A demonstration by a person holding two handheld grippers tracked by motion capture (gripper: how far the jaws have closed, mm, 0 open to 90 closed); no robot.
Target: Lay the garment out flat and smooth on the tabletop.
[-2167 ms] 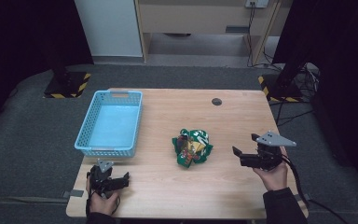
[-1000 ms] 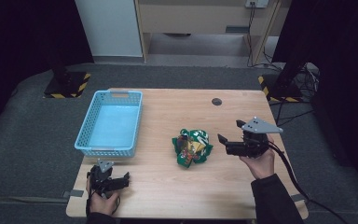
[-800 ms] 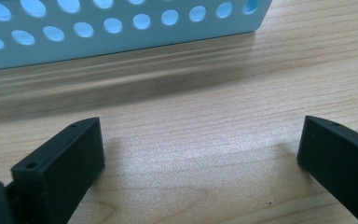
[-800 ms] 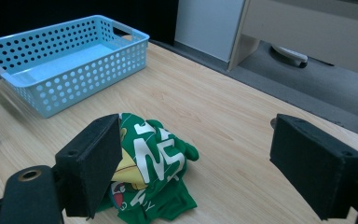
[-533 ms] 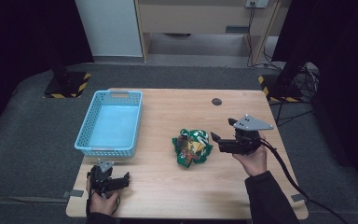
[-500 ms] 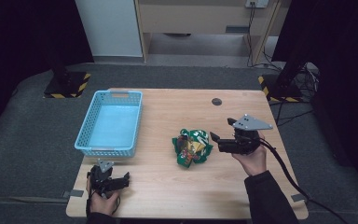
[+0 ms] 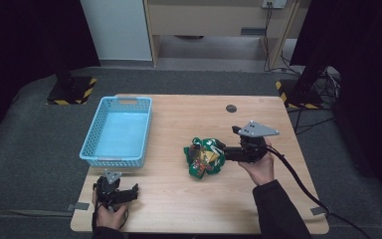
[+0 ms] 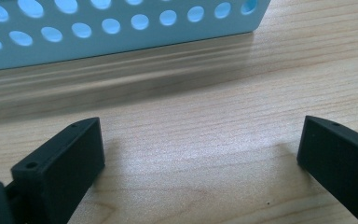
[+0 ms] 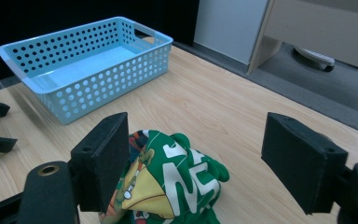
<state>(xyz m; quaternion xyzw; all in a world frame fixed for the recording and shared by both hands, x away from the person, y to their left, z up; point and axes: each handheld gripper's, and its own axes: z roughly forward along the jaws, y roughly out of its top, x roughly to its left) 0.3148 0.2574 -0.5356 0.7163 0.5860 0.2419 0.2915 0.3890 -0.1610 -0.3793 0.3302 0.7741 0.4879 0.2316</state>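
The tabletop (image 7: pixel 179 204) is light wood with a fine straight grain and rounded corners. At its centre lies a crumpled snack bag (image 7: pixel 205 158), glossy green film with white lettering and a yellow-orange printed figure, creased into an irregular lump. At the left stands a rectangular basket (image 7: pixel 117 132) of pale blue plastic; its walls are perforated with rows of round holes, and a handle slot is cut into its far end.

The right tool (image 7: pixel 220 152) is held level in the person's right hand (image 7: pixel 259 167), jaws pointing left at the bag, the grey three-cornered plate on top. In the right gripper view, its two flat black pads are spread; one pad stands at the bag's near edge, the other well clear on the opposite side. The jaws have just been closing, with the bag partly between them but not pinched.

The left tool (image 7: pixel 124 193) rests low at the tabletop's near left corner in the left hand (image 7: pixel 108 215), just in front of the basket, jaws spread wide over bare wood.

The lower part of the bag is cut off in the right gripper view. The bag's lettering is too creased to read.
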